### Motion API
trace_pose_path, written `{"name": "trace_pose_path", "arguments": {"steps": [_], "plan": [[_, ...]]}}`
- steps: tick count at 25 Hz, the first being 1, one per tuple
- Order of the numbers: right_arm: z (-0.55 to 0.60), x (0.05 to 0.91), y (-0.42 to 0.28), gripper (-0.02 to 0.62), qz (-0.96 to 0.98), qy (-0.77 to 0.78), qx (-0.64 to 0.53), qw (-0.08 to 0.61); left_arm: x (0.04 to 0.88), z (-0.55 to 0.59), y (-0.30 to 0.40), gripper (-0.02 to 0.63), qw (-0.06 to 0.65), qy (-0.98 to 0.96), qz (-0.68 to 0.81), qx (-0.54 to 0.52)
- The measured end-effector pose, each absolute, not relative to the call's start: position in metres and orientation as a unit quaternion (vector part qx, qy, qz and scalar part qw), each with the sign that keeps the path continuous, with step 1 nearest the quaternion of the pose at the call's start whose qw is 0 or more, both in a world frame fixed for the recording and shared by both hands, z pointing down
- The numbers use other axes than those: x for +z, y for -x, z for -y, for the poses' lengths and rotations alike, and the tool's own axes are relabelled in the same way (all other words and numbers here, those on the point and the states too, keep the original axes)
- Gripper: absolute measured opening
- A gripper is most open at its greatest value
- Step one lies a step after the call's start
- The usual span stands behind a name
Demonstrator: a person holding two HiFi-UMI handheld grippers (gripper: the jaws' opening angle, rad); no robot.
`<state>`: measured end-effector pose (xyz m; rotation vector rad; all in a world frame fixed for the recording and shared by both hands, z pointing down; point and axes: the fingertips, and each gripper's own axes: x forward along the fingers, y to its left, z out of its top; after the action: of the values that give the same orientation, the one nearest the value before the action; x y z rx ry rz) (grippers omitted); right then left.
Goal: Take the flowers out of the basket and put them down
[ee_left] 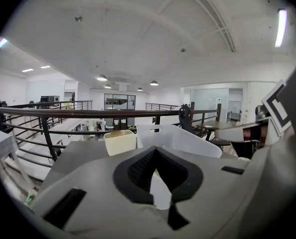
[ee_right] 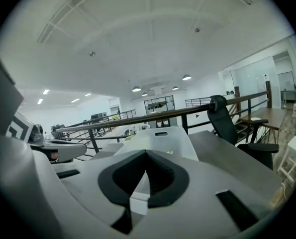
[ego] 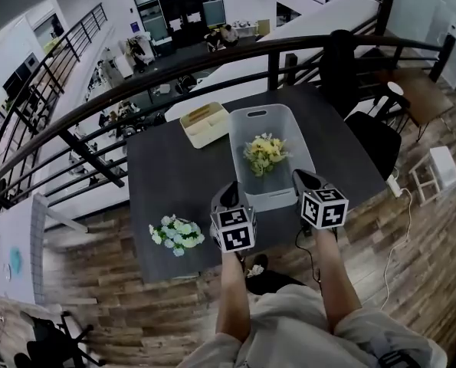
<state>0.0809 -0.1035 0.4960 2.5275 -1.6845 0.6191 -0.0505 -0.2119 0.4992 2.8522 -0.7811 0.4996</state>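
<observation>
A white plastic basket [ego: 304, 148] stands on the dark grey table [ego: 166, 175] and holds a bunch of yellow flowers [ego: 264, 153]. A second bunch, white and pale blue [ego: 177, 234], lies on the table near its front left corner. My left gripper [ego: 229, 198] hovers at the basket's near left corner, its jaws shut and holding nothing. My right gripper [ego: 308, 182] is at the near right corner, also shut and holding nothing. From the left gripper [ee_left: 156, 151] the basket [ee_left: 187, 141] shows just ahead. The right gripper [ee_right: 147, 153] points along the basket [ee_right: 160, 138].
A cream box [ego: 204, 123] sits at the table's far edge, left of the basket, and shows again as the cream box [ee_left: 120, 142]. A black railing [ego: 212, 60] curves behind the table above a lower floor. A black chair [ego: 373, 140] stands to the right.
</observation>
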Motion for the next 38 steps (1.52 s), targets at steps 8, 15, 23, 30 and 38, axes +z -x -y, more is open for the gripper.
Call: {"name": "trace_pose_path", "arguments": {"steps": [8,15,23,30,38], "plan": [[0.149,0.497,-0.088,0.020,0.561,-0.795,0.227,0.043,0.493,0.263,0.037,0.014,0.074,-0.950,0.262,0.151],[0.178,0.507,-0.115,0.020,0.558,-0.788,0.259,0.025,0.500,0.291,0.026,0.014,0.060,-0.951,0.256,0.160],[0.216,0.530,-0.129,0.020,0.564,-0.765,0.310,0.014,0.517,0.320,0.006,0.014,0.068,-0.949,0.247,0.183],[0.256,0.517,-0.153,0.022,0.556,-0.776,0.297,-0.002,0.519,0.349,-0.014,0.014,0.079,-0.947,0.250,0.185],[0.277,0.587,-0.169,0.031,0.532,-0.769,0.354,0.026,0.538,0.373,-0.040,0.014,0.089,-0.944,0.251,0.194]]}}
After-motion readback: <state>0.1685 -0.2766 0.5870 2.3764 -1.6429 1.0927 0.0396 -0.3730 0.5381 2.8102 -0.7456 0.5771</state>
